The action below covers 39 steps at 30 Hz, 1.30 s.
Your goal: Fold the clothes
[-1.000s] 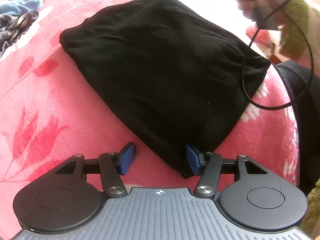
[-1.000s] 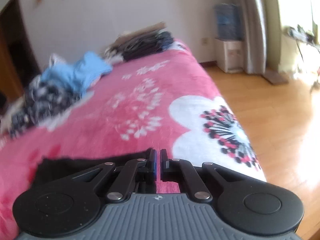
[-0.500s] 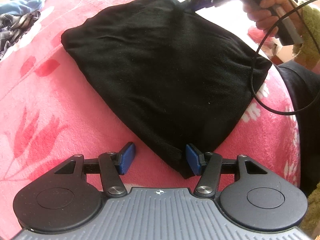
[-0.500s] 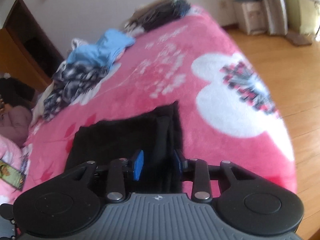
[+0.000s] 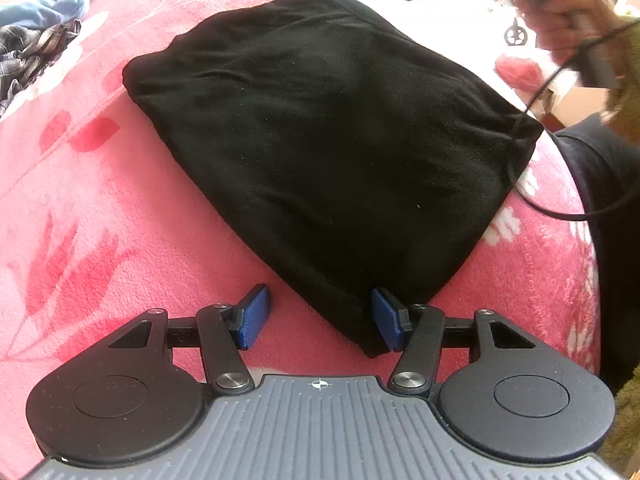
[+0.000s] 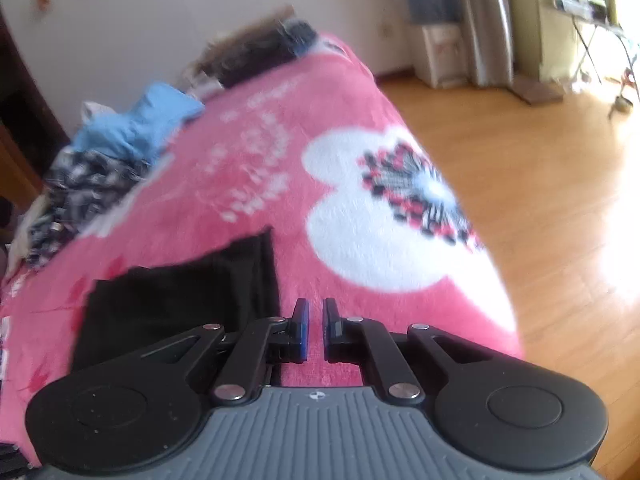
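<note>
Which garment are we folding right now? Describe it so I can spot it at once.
Find the pink flowered blanket covering the bed. On it, just ahead of the left gripper, lies the black garment, folded flat. It is plain black, unlike the blue and plaid clothes crumpled farther up the bed.

Left wrist view: sits on the left hand-held gripper, looks steeply down along its fingers, close over the black folded garment on the pink bed blanket
Right wrist view: sits on the right hand-held gripper, tilted less steeply, faces along the bed toward the far wall and the wooden floor at frame right
Shared: garment, centre in the left view, lower left in the right; blue cloth pile, upper left in both
Cross-sight: right hand shows blurred at upper right of the left view
</note>
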Motion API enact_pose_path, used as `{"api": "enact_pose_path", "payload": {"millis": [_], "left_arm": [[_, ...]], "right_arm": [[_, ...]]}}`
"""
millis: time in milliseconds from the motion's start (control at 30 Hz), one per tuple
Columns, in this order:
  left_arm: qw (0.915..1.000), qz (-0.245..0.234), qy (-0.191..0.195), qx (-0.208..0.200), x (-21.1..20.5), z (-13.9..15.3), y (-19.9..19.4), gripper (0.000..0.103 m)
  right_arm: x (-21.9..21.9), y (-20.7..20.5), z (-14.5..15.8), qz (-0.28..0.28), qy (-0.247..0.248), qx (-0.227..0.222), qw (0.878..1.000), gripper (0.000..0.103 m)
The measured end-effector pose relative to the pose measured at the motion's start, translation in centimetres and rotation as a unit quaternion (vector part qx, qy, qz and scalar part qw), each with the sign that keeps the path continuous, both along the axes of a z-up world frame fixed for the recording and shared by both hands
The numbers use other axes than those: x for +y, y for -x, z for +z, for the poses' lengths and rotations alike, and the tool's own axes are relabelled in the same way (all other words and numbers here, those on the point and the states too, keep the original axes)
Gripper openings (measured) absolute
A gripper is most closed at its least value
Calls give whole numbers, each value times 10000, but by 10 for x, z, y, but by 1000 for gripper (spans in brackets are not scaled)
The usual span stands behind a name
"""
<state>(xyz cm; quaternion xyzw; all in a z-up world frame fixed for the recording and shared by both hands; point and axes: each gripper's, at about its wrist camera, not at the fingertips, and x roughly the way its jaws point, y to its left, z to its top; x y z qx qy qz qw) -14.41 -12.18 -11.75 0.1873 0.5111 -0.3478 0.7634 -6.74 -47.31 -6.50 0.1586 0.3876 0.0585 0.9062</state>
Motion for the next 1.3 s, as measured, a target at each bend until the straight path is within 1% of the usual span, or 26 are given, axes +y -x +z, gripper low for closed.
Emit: {"api": "enact_pose_path", "payload": {"millis": [67, 133, 233, 267, 300, 333, 367, 400, 433, 467, 500, 533, 600, 633, 700, 733, 767, 800, 833, 933, 1033, 1100, 1200, 1267, 1300], "left_arm": [[10000, 19, 13, 16, -1, 0, -1, 58], [10000, 38, 23, 20, 0, 0, -1, 58], [10000, 56, 25, -6, 1, 0, 0, 59], [10000, 63, 27, -15, 2, 0, 1, 59], [10000, 79, 32, -9, 3, 0, 1, 59], [10000, 85, 30, -9, 3, 1, 1, 59], [10000, 90, 28, -9, 3, 1, 1, 59], [10000, 80, 24, -23, 3, 0, 2, 60], [10000, 78, 21, -34, 3, 0, 2, 60], [10000, 76, 18, -46, 3, 0, 2, 60], [10000, 80, 14, -54, 3, 0, 2, 60], [9999, 84, 10, -63, 3, 1, 2, 60], [9999, 98, 0, -78, 4, 2, 4, 61], [9999, 109, -2, -82, 4, 2, 3, 61], [9999, 134, 0, -85, 5, 2, 3, 62], [9998, 153, 7, -84, 7, 3, 4, 63], [9998, 174, 15, -81, 8, 4, 5, 63], [9998, 186, 23, -80, 9, 4, 4, 63], [9998, 196, 35, -83, 10, 3, 4, 63], [9997, 228, 65, -86, 12, 3, 5, 64], [9997, 232, 15, -117, 11, 4, 7, 64], [9996, 267, -21, -124, 12, 4, 9, 65], [9993, 350, -82, -115, 14, 7, 11, 66], [9986, 501, -5, -169, 20, 15, 15, 66], [9983, 513, 128, -258, 25, 21, 19, 66]], "right_arm": [[9, 12, 12, 806, -159, 8, 9966, 7], [30, 24, 14, 1592, 129, 134, 9871, 7], [51, 36, -4, 2095, 715, 562, 9736, 7], [51, 40, -10, 2043, 916, 622, 9726, 5], [48, 43, -14, 1913, 1118, 647, 9730, 7], [39, 45, -15, 1592, 1178, 688, 9778, 11], [27, 46, -14, 1200, 1204, 773, 9824, 11], [19, 49, -10, 945, 1215, 747, 9853, 11], [11, 54, -6, 744, 1217, 670, 9875, 11], [10, 59, 1, 706, 1171, 545, 9891, 11], [13, 64, 9, 732, 1105, 402, 9904, 11], [21, 69, 14, 963, 1042, 290, 9895, 11], [44, 77, 22, 1586, 914, 89, 9831, 11], [56, 81, 17, 1839, 1071, 155, 9770, 11], [79, 90, 1, 2294, 1558, 419, 9599, 11], [82, 95, -9, 2376, 1898, 532, 9511, 11], [74, 102, -12, 2205, 1995, 571, 9531, 11], [63, 109, -13, 1953, 1979, 584, 9588, 11], [53, 113, -11, 1621, 1915, 733, 9652, 12], [42, 131, 7, 1191, 1998, 747, 9697, 11], [61, 140, 25, 1319, 1691, 369, 9760, 11], [82, 137, 26, 1502, 1558, 133, 9762, 11], [104, 122, 5, 1664, 1487, 314, 9743, 11], [99, 125, -8, 1564, 1538, 573, 9740, 10], [95, 128, -14, 1497, 1571, 710, 9736, 10]]}}
